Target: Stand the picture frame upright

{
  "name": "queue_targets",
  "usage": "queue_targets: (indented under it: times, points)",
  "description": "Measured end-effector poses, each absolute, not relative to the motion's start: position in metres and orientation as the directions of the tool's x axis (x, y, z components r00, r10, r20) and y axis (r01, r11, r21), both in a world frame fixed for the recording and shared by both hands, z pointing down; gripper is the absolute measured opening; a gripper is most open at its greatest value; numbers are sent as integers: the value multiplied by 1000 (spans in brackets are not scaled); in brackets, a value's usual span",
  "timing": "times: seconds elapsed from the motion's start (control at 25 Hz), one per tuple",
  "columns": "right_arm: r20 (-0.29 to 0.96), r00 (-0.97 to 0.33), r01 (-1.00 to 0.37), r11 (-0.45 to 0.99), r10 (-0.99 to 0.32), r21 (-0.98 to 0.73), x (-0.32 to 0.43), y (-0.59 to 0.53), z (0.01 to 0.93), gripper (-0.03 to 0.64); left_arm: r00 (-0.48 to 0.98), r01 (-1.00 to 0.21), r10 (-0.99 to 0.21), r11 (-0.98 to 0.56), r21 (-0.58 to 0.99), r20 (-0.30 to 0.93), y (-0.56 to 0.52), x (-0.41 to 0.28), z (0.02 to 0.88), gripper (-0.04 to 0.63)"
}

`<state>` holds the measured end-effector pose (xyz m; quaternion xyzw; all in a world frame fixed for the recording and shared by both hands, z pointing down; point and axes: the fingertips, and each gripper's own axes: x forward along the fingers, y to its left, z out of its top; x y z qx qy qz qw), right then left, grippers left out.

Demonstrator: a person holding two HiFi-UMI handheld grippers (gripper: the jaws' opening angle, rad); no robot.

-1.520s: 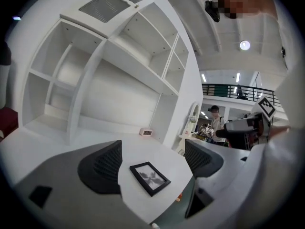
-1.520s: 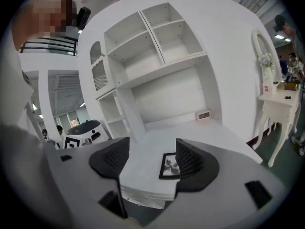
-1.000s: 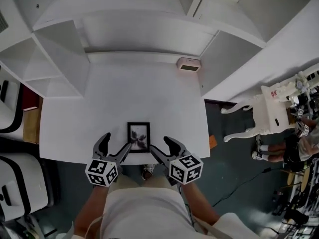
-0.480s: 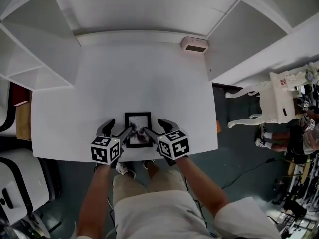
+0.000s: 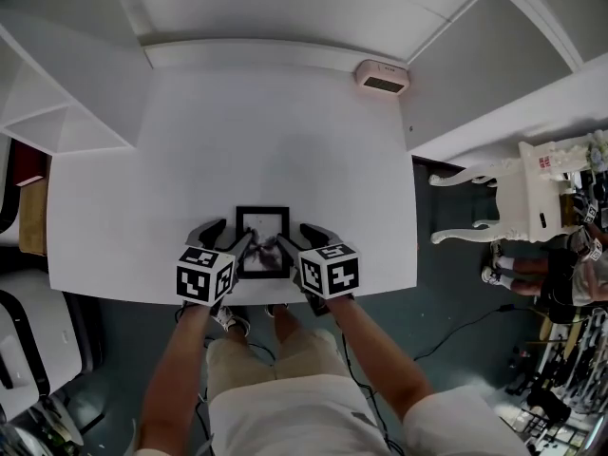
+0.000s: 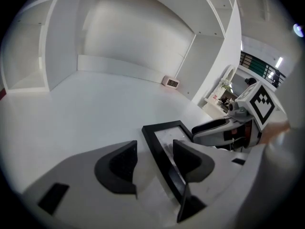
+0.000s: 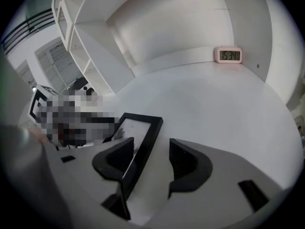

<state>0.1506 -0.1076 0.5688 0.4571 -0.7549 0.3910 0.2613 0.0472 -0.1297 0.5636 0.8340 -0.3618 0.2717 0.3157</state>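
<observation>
A small black picture frame (image 5: 263, 224) lies flat on the white table (image 5: 171, 179), close to its front edge. My left gripper (image 5: 228, 237) straddles the frame's left rail (image 6: 162, 149), one finger over the glass and the other outside on the table. My right gripper (image 5: 299, 238) straddles the right rail (image 7: 143, 132) the same way. Both sets of jaws have just been closing with a rail between them. A gap still shows beside each outer finger, so neither pair presses on the frame. The frame's near end is hidden under the grippers.
A small digital clock (image 5: 383, 77) stands at the table's back right against the wall. White shelving (image 5: 57, 112) borders the left side and back. A white ornate chair (image 5: 503, 193) stands on the dark floor to the right.
Both grippers have come down and inward onto the frame's two side rails. Their jaws have narrowed around the rails. The frame still lies flat.
</observation>
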Motion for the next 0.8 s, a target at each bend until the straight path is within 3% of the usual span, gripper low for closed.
queue_targets:
  times: [0.32, 0.68, 0.8]
  points:
    - [769, -431, -901, 271, -472, -339, 145, -108, 571, 225, 578, -776, -383, -530, 341, 720, -127, 50, 568, 213]
    - [776, -400, -910, 312, -488, -272, 129, -107, 571, 214, 550, -804, -432, -507, 311, 715, -129, 49, 570, 181]
    - [770, -382, -918, 304, -511, -254, 127, -108, 571, 206, 549, -801, -425, -513, 307, 720, -126, 54, 570, 124]
